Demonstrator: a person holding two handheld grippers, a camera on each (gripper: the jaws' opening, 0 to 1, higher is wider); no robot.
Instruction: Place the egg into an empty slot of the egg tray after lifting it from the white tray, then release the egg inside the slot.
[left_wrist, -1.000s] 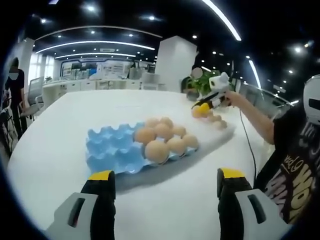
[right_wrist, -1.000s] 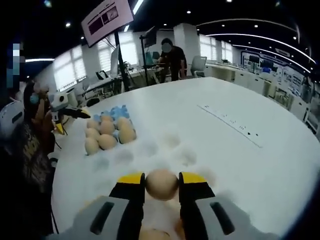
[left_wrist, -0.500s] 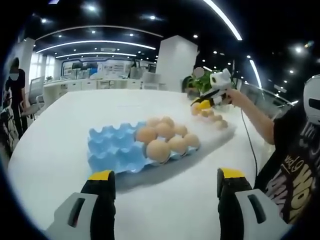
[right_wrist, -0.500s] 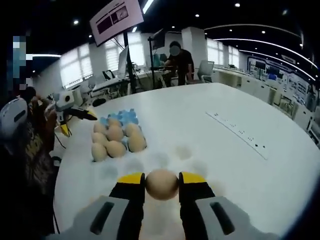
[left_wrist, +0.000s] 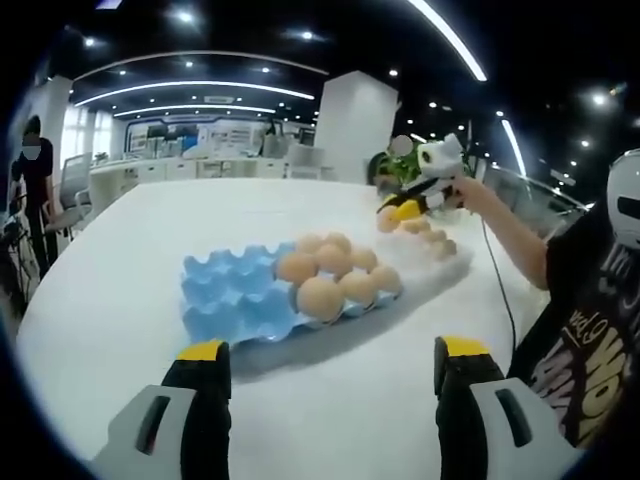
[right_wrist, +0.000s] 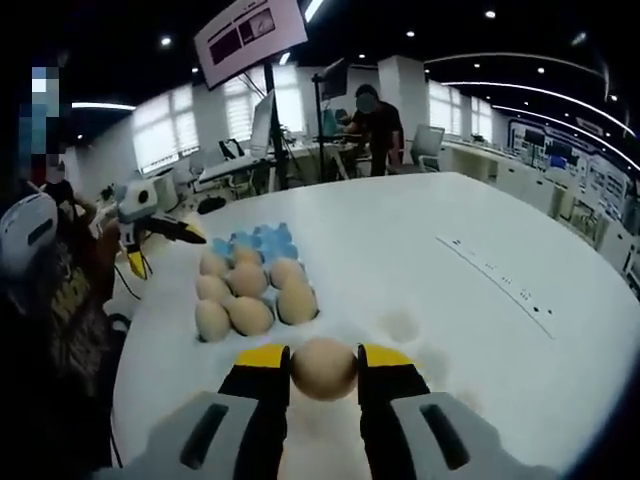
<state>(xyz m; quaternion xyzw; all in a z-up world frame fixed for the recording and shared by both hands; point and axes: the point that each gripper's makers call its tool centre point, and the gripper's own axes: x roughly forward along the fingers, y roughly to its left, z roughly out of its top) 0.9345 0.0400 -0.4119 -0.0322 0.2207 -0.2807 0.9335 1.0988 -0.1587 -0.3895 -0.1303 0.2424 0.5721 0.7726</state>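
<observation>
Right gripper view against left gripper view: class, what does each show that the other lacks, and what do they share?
Right gripper view alone: a wall screen and a printed strip on the table.

Left gripper view alone: the white tray with spare eggs, and a green plant.

Shared: the blue egg tray, part filled, and the right gripper shut on an egg; the left gripper is open.

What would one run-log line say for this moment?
right gripper: shut on egg, above table | left gripper: open, idle | blue egg tray: free slots
</observation>
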